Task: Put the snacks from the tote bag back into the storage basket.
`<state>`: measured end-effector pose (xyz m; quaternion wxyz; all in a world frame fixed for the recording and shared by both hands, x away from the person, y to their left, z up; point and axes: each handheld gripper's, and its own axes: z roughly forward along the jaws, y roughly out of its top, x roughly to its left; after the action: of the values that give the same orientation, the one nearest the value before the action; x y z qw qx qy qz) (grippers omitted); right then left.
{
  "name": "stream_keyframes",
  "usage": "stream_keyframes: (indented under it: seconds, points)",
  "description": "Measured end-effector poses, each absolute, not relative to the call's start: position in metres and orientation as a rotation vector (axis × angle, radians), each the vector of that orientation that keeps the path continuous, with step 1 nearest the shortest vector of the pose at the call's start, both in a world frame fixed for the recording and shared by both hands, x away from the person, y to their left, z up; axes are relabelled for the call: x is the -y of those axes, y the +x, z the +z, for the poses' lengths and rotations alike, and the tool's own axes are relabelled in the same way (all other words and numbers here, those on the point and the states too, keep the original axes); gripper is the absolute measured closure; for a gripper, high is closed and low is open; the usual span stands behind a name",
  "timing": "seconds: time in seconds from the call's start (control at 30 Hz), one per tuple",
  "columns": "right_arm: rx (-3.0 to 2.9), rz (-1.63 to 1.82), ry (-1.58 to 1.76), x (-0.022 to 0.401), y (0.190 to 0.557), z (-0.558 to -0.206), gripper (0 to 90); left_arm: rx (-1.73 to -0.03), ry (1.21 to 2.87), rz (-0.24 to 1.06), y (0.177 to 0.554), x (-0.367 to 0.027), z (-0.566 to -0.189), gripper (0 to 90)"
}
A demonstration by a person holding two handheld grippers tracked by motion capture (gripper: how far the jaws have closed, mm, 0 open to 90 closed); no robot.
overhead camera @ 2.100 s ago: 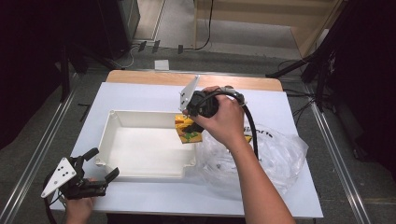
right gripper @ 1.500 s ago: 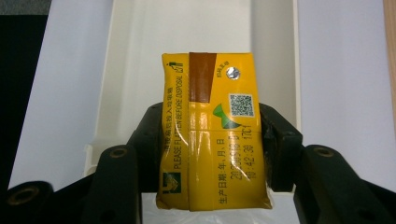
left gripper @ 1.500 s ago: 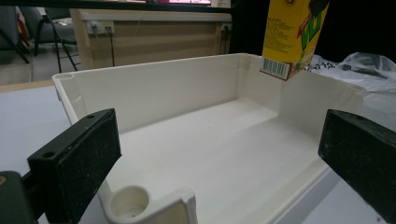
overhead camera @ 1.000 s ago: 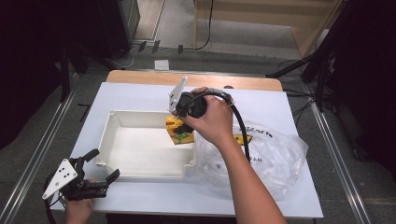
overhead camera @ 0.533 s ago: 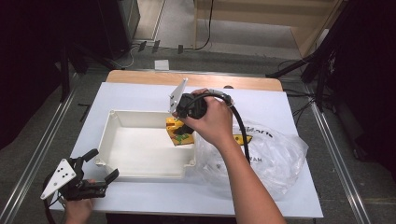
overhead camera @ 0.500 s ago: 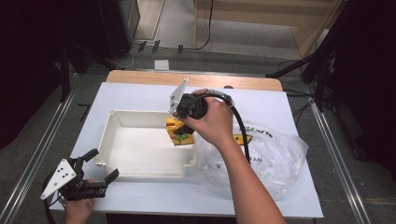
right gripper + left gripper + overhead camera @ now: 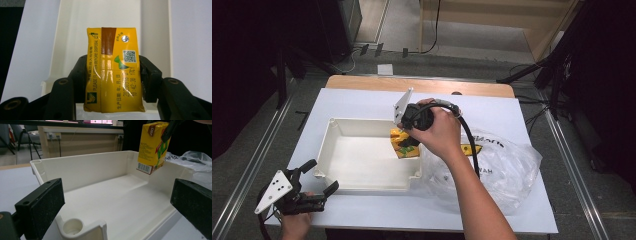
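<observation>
Nearest you, your left gripper [image 7: 314,192] rests at the table's front edge, jaws spread and empty. Farther in, your right gripper [image 7: 408,142] pinches a yellow drink carton [image 7: 151,146], long axis upright, hanging above the right end of the white tray [image 7: 362,177].

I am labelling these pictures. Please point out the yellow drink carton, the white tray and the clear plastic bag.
yellow drink carton [image 7: 113,75]: right gripper view, middle of its top face.
white tray [image 7: 362,186]: high view, near rim.
clear plastic bag [image 7: 507,175]: high view, crumpled middle part on the table.
</observation>
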<state>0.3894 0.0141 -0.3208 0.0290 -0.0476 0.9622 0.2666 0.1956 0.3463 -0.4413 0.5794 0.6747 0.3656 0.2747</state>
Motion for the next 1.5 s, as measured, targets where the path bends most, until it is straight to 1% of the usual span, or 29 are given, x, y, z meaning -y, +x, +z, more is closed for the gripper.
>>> stream_keyframes:
  seconds: [0.83, 1.5]
  points:
    - [-3.001, 0.832, -0.141, -0.015, 0.39, -0.342, 51.8, -0.855, 1.575, 0.644, 0.195, -0.347, -0.441, 0.0]
    - [-3.017, 0.822, -0.123, -0.015, 0.389, -0.353, 51.9, -0.861, 1.561, 0.639, 0.195, -0.35, -0.441, 0.0]
